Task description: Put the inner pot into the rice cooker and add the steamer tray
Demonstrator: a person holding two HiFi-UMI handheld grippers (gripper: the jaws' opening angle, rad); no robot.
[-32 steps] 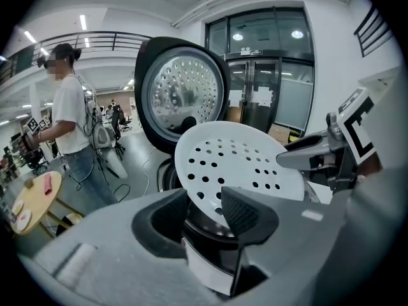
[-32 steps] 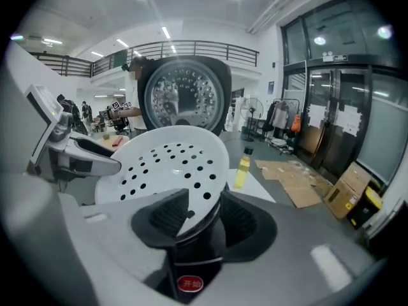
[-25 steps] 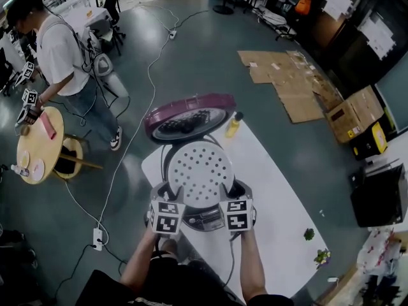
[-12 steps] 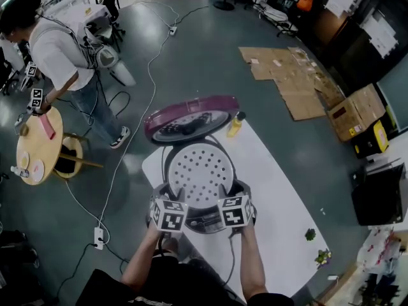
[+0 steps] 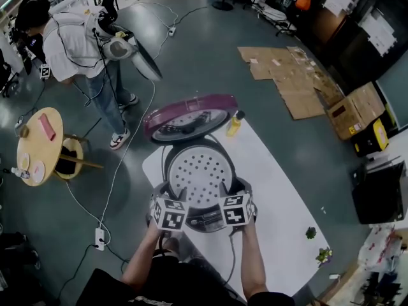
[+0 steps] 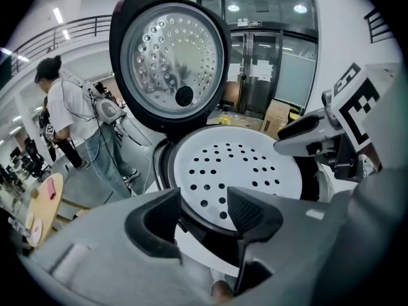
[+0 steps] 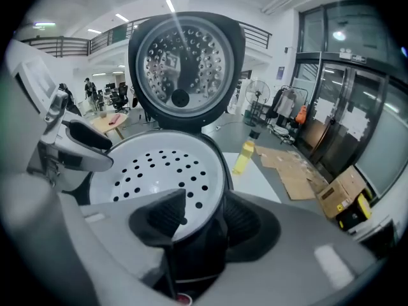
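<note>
White perforated steamer tray (image 5: 199,174) sits level in the mouth of the rice cooker (image 5: 203,220), lid (image 5: 189,116) tipped up behind, all on the white table (image 5: 274,190) (inner pot hidden under the tray). Left gripper (image 6: 204,209) and right gripper (image 7: 204,218) straddle the near rim side by side. Both sets of jaws are spread and opening, with the rim between them and the pads clear of it. Yellow bottle (image 5: 234,124) stands just beside the lid.

No text, brand or number is legible. The left gripper cube (image 5: 167,214) and right gripper cube (image 5: 237,210) carry black-and-white square patterns only. The rice cooker control panel (image 5: 204,220), at 6 o'clock of the opening, possibly bears print, too small to read.
</note>
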